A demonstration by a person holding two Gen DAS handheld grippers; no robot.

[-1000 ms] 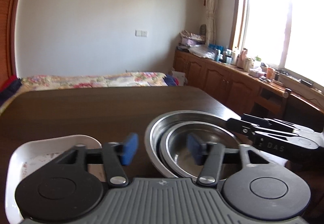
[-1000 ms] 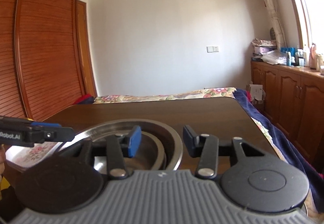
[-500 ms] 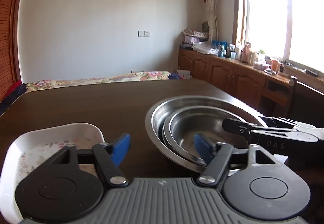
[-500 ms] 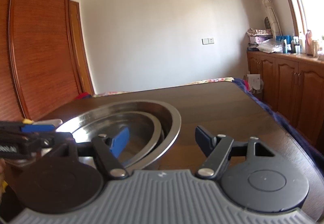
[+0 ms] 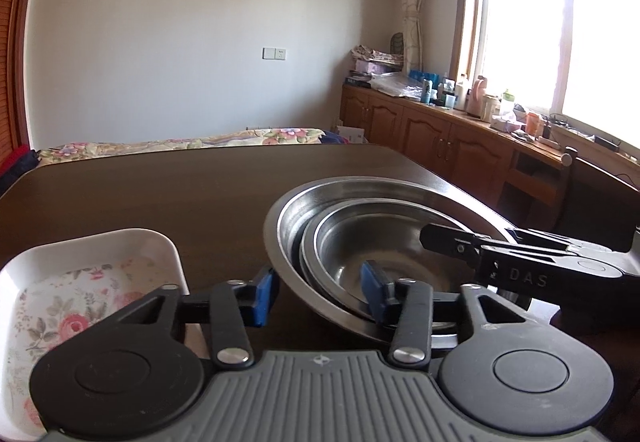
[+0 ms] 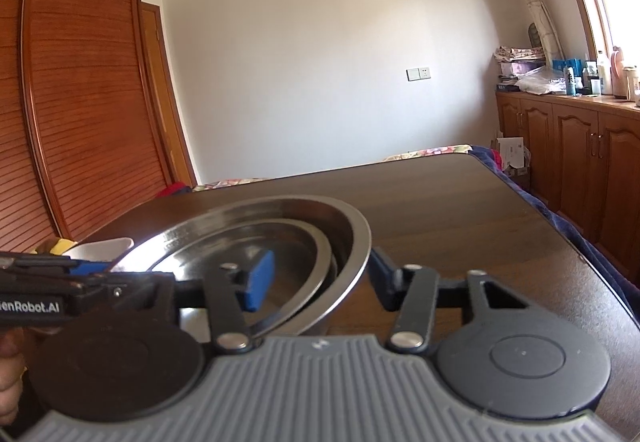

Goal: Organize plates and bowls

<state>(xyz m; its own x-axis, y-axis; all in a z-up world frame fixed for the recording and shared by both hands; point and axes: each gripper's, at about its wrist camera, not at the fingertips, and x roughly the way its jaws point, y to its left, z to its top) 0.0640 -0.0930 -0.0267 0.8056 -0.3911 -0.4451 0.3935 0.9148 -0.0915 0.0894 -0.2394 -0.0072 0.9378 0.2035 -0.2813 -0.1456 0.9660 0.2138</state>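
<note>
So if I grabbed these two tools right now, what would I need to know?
Left tool: open, straddling one side of the big bowl rim.
Right tool: open, straddling the opposite side.
Small bowl sits nested inside the big bowl; floral dish lies apart, to their left.
Done: bowls nested.
Left: probably grip and place the stack; dish not yet handled.

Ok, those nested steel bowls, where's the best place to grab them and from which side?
Grip the outer bowl by its thin flared rim, one finger inside and one outside. Both open grippers straddle it: left gripper from the near left edge, right gripper from the opposite side. The curved wall would probably slip.
</note>
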